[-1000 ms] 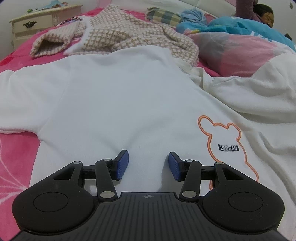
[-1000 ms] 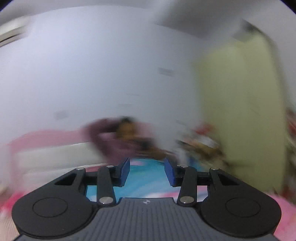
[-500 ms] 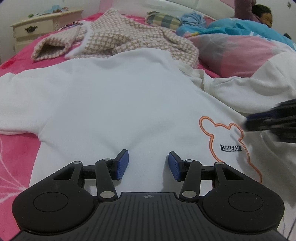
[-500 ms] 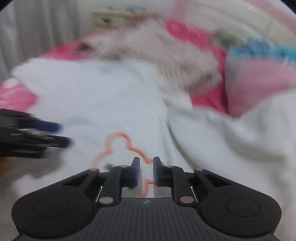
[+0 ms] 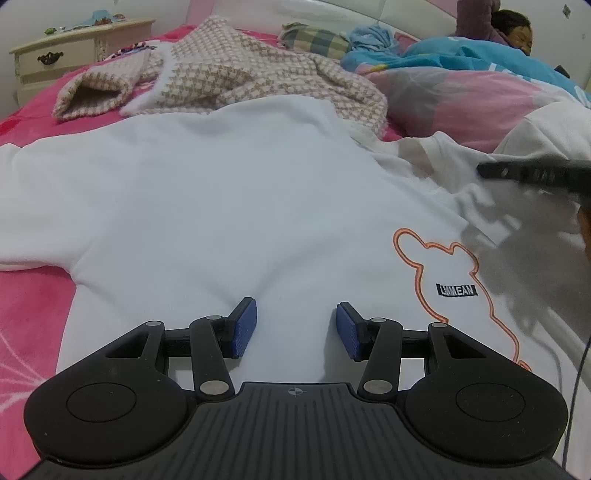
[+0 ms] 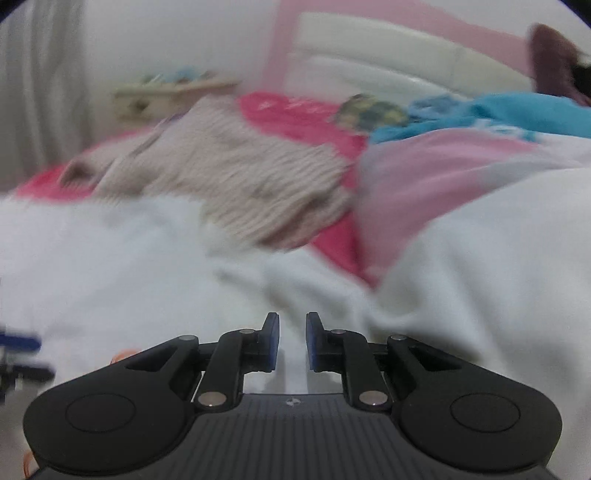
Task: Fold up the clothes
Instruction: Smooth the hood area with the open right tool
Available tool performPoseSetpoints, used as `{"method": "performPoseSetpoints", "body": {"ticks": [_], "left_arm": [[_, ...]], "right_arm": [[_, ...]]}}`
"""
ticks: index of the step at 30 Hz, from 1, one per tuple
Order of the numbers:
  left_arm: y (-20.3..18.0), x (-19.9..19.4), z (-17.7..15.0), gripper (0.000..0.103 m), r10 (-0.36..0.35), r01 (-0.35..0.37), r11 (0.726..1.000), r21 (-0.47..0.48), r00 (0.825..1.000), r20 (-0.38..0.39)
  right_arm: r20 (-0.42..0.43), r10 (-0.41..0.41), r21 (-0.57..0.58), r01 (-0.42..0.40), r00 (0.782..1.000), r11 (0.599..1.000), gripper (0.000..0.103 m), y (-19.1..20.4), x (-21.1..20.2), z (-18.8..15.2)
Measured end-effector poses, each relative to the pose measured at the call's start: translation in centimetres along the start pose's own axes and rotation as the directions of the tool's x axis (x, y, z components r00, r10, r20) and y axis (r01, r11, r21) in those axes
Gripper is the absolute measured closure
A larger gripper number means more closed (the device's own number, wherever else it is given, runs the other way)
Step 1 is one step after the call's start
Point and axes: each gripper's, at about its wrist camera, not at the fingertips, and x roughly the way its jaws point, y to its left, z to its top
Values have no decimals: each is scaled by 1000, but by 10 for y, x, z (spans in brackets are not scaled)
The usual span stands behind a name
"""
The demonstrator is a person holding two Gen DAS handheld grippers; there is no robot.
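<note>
A white sweatshirt [image 5: 240, 206] lies spread flat on a pink bed sheet [image 5: 26, 314]; an orange bear outline [image 5: 443, 280] is printed near its right side. My left gripper [image 5: 295, 328] hovers low over the sweatshirt's near middle, open, with nothing between its blue pads. My right gripper [image 5: 535, 171] shows blurred at the right edge, above the rumpled right sleeve. In the right wrist view the right gripper [image 6: 291, 341] has its jaws drawn close, with a strip of the white sweatshirt [image 6: 129, 266] filling the narrow gap.
A beige checked knit garment [image 5: 240, 81] lies just beyond the sweatshirt. A pink and blue quilt [image 5: 443, 99] covers a person [image 5: 509, 29] lying at the back right. A cream nightstand [image 5: 74, 55] stands at the far left.
The right gripper swung down from facing the wall, drew its jaws close at the sweatshirt's right side, and has moved up and away; cloth there is blurred. The left gripper stayed put.
</note>
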Motion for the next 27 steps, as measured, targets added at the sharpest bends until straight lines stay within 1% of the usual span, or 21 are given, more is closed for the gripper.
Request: {"method": "performPoseSetpoints", "body": {"ticks": [2,3,4,6,7,9,12,13,14,16,18,20,21,22,23,25,26,27], "left_arm": [[-1,0,0,55,3,-3,1000,7,1000,2],[-1,0,-1,55,5,-5,1000,10,1000,4],[-2,0,-1,55,6,-6,1000,15,1000,5],[-3,0,-2,55,8,-8,1000,24,1000,9],[-3,0,-2,55,9,-9,1000,26,1000,10],[-3,-1,-3,54,8,-9,1000,26,1000,11],[-2,-1,-3,54,7,-8,1000,24,1000,10],[-2,-1,-2,54,7,-7,1000,23,1000,10],[-2,-1,-2,54,7,-8,1000,24,1000,10],[-3,-1,-3,54,8,-9,1000,28,1000,12],[-4,-1,-3,54,12,-12,999,34,1000,15],[-4,-1,-4,54,15,-16,999,39,1000,17],[-4,-1,-4,54,15,-16,999,41,1000,18],[-4,-2,-4,54,15,-16,999,43,1000,18],[-4,-2,-4,54,14,-15,999,43,1000,19],[-4,-3,-4,54,12,-13,999,41,1000,20],[-4,-3,-5,54,12,-13,999,43,1000,20],[-4,-3,-5,54,13,-14,999,44,1000,22]], "right_arm": [[-41,-8,-41,6,999,999,87,9,17,0],[-43,-35,-43,33,998,999,87,8,30,3],[-33,-70,-47,68,997,997,88,7,40,7],[18,-139,-36,139,990,990,90,-2,51,13],[50,-137,-9,138,989,990,90,-7,50,16],[106,-112,34,109,988,993,90,-11,44,21],[171,-91,25,87,981,996,86,-2,25,20],[158,-65,7,65,985,998,85,3,23,19],[128,-28,-16,30,991,999,85,8,22,18],[50,36,-59,-33,998,998,85,16,25,16],[-68,82,-76,-87,994,993,85,23,43,13],[-144,90,-43,-98,985,994,86,21,67,9],[-151,93,-14,-96,984,995,87,18,77,9],[-136,98,18,-96,986,995,87,13,83,12],[-121,84,40,-80,989,996,89,9,88,17],[-89,21,65,-15,996,998,90,1,96,26],[-83,10,76,-3,996,997,90,-1,99,28],[-87,19,83,-12,996,996,91,0,100,29]]}}
